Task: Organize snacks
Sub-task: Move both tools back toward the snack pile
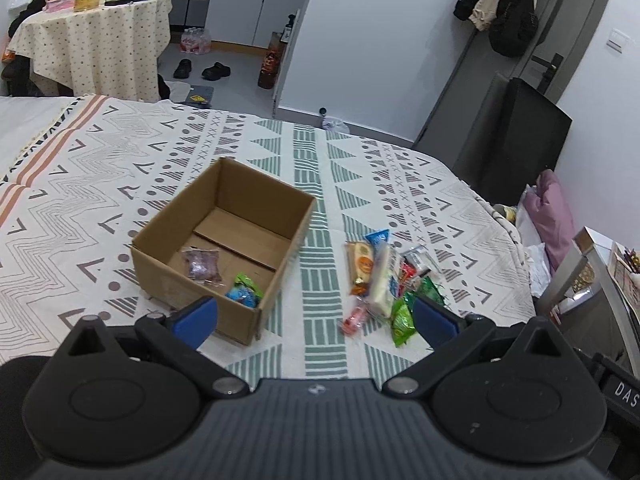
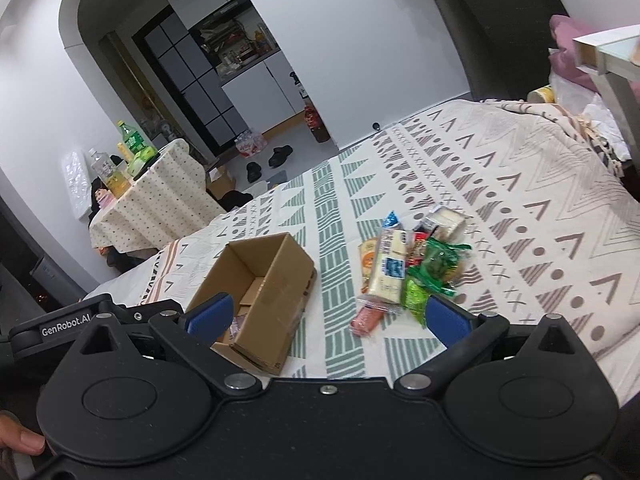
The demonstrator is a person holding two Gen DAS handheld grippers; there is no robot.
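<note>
We hold both grippers, left point(image 1: 316, 318) and right point(image 2: 326, 316), jaws spread wide and empty above the cloth point(image 1: 320, 344), between box point(image 1: 224, 248) and snacks point(image 1: 384, 280)

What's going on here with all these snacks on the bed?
A person is sorting snacks with a handheld gripper in each hand. The open brown cardboard box on the patterned bedspread already holds a purple packet and a blue-green packet. A pile of wrapped snacks lies beside it. The left gripper and right gripper are both open, holding nothing.
</note>
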